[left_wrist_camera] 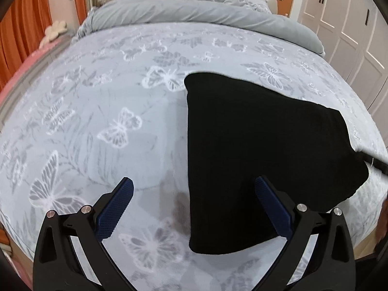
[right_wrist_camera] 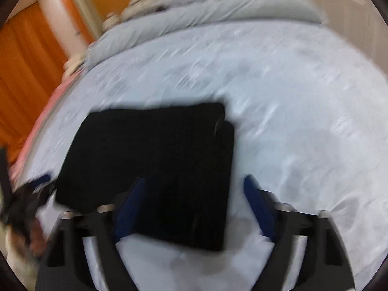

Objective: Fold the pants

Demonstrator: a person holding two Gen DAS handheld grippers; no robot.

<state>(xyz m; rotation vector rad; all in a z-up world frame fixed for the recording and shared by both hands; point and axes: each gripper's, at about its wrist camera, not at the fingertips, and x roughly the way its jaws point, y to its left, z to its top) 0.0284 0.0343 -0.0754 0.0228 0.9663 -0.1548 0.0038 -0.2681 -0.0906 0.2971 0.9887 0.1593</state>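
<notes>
The black pants lie folded into a compact block on the bed. In the left wrist view my left gripper is open and empty, above the block's near left edge. The right wrist view is blurred by motion. There the pants show as a dark rectangle with a layered edge on the right. My right gripper is open and empty, held over the block's near right part. The other gripper shows at the far right edge of the left wrist view and at the left edge of the right wrist view.
The bed is covered by a pale blue sheet with grey butterflies. A rolled grey duvet lies across the head end. Orange curtains hang on the left. White wardrobe doors stand on the right.
</notes>
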